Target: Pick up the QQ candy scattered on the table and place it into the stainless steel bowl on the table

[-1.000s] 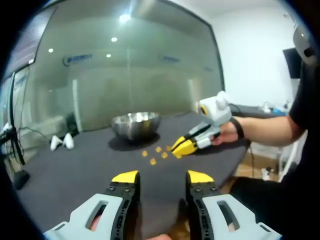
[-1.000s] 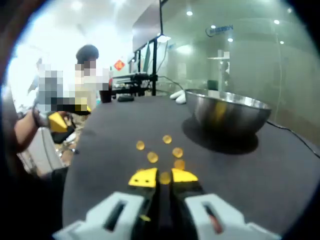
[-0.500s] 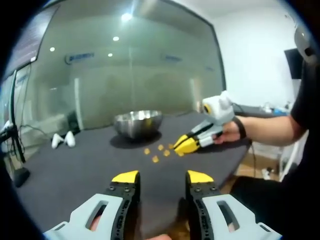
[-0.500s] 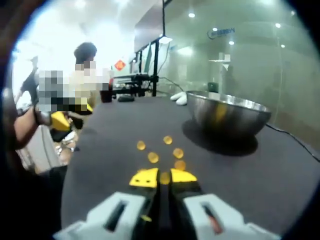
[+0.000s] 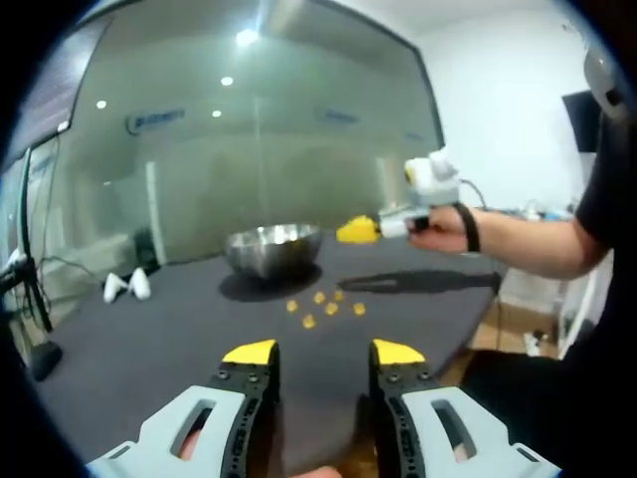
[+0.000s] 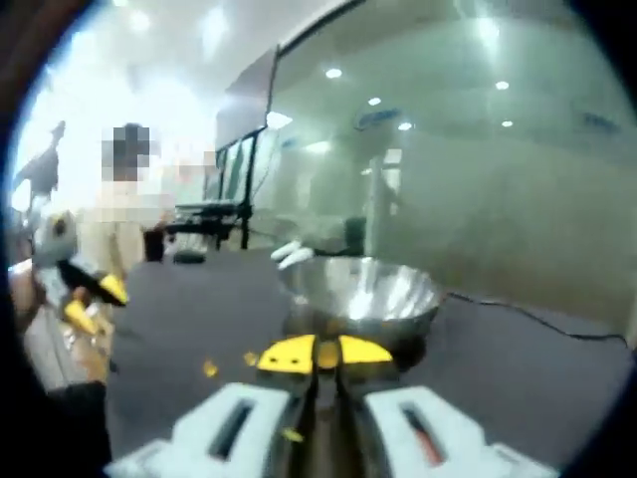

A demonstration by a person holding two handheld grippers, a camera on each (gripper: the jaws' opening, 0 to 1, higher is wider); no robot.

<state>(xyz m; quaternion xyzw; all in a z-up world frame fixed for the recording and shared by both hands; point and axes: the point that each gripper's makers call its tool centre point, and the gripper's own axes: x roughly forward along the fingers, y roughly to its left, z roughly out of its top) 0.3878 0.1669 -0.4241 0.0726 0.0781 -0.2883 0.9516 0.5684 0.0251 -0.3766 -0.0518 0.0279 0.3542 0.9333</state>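
Item: candy transfer, steel bowl (image 5: pixel 271 248) as reference.
You are holding the right gripper (image 6: pixel 314 355) pinched on one candy (image 6: pixel 325 354) just before the bowl; loose candies (image 5: pixel 323 302) are lying near its base; your left gripper (image 5: pixel 322 352) is hanging with jaws apart, well back.

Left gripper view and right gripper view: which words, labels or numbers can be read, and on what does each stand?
No text can be read.
Blue lettering on the frosted glass wall: too blurred to read.
Round stainless steel bowl: no marking visible.
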